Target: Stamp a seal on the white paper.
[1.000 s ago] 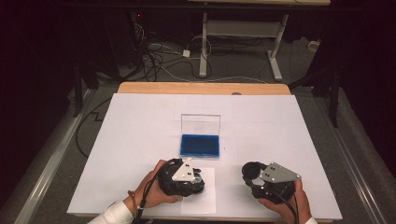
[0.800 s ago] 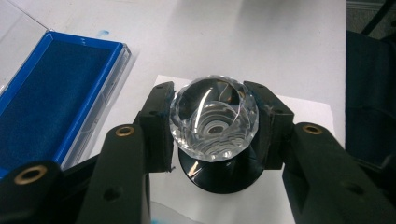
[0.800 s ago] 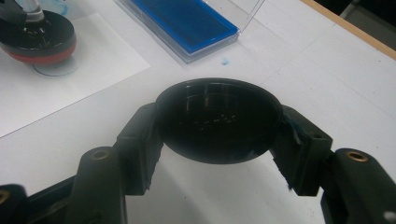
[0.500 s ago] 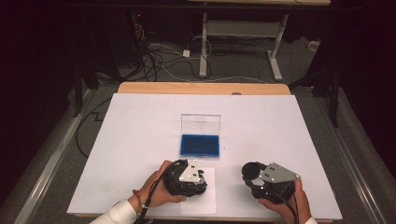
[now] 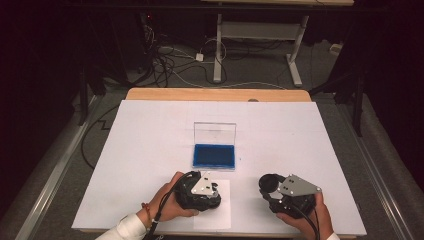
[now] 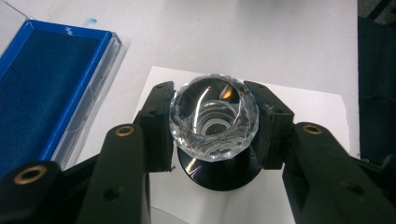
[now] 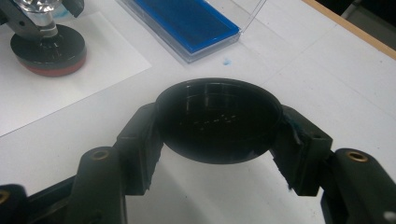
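Table (image 5: 150, 150), white-topped with a wooden far edge, bears everything here. Ink pad (image 5: 214, 156), a blue tray with its clear lid standing upright behind it, lies at the table's middle, well ahead of both hands. Paper (image 5: 222, 215), a white sheet, lies at the near edge, just in front of the pad.

Left hand (image 5: 167, 202) comes in from the bottom edge with a white sleeve and a band at the wrist, fingers wrapped round the left gripper (image 6: 212, 123), which points down over the paper. Its jaws are clamped on the faceted clear knob of the stamp (image 6: 214, 122); the stamp's round black base sits on the paper, upright, as the right gripper view shows with a red rim at the bottom.

Right hand (image 5: 305, 220) rests near the table's front right, palm under the right gripper (image 7: 217, 123), well apart from the left. Its jaws are closed on the sides of a round black cap (image 7: 218, 119), held just above the bare white tabletop, hollow side up, beside the paper and near the pad.
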### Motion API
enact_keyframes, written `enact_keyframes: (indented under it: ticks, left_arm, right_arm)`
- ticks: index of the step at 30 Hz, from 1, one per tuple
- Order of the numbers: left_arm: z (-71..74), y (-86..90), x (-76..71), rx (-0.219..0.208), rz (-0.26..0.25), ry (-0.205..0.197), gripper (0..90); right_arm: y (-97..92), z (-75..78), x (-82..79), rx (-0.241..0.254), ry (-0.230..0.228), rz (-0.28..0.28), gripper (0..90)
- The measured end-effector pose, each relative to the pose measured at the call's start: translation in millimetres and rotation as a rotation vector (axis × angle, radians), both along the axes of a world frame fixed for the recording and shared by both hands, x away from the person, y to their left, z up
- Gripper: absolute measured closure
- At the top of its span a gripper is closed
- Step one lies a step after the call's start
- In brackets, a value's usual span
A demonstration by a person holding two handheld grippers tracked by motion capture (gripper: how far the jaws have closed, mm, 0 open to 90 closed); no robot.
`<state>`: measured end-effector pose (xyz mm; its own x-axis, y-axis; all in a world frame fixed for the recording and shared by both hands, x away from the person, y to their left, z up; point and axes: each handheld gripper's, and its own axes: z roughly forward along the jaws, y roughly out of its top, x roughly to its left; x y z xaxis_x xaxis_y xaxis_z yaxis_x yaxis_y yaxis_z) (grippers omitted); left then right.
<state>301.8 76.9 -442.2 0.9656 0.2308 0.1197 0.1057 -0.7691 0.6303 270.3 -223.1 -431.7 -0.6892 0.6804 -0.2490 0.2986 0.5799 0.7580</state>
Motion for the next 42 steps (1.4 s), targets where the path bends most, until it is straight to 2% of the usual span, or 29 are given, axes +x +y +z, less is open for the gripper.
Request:
enact_keyframes:
  ticks: [8, 22, 27, 32, 40, 42]
  left_arm:
    - [-0.3, -1.1, -2.5, 0.008, 0.008, -0.008, 54.7]
    - [-1.2, 0.4, -0.5, -0.002, 0.004, 0.006, 54.7]
    - [-1.5, 1.4, -0.3, -0.003, -0.001, 0.009, 54.7]
    - [-1.4, 0.9, -2.5, 0.004, -0.001, -0.002, 54.7]
    - [-2.0, 4.6, -0.3, -0.009, -0.009, 0.014, 54.7]
    - [-1.8, 5.1, -0.3, -0.006, -0.012, 0.012, 54.7]
  right_arm:
    - [0.4, 0.5, -0.6, 0.006, -0.004, -0.001, 38.6]
    - [-0.2, 1.0, -0.7, 0.003, -0.009, 0.004, 38.6]
    - [0.6, 3.3, -3.2, 0.018, -0.034, 0.014, 38.6]
    - [0.4, 2.6, -3.0, 0.013, -0.029, 0.019, 38.6]
    - [0.6, 1.9, -2.7, 0.014, -0.026, 0.019, 38.6]
    - [0.3, 2.0, -2.8, 0.026, -0.026, 0.031, 38.6]
